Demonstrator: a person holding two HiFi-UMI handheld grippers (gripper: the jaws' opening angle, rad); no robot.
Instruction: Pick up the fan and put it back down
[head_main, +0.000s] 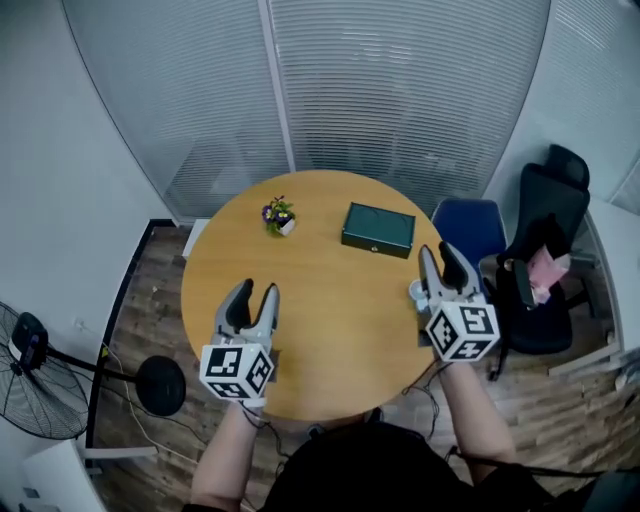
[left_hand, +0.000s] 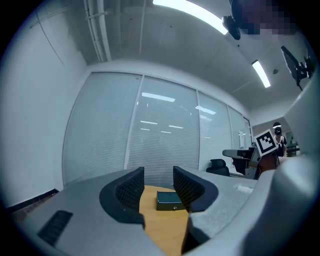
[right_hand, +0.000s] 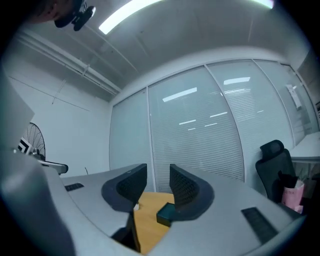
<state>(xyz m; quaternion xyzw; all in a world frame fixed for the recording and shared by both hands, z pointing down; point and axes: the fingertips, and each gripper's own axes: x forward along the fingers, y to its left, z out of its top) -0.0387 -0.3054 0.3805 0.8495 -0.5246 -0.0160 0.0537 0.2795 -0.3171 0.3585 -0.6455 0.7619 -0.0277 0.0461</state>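
We hold 2 grippers over the round table's (head_main: 330, 330) near edge: left gripper (head_main: 256, 291) and right gripper (head_main: 438, 251), jaws apart, gripping nothing. The fan (head_main: 42, 392) stands on the floor at our left. Farther off lies a green box (head_main: 378, 229).

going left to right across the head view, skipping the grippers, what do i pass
fan on the floor → potted plant on the table → green box on the table → blue chair → black office chair
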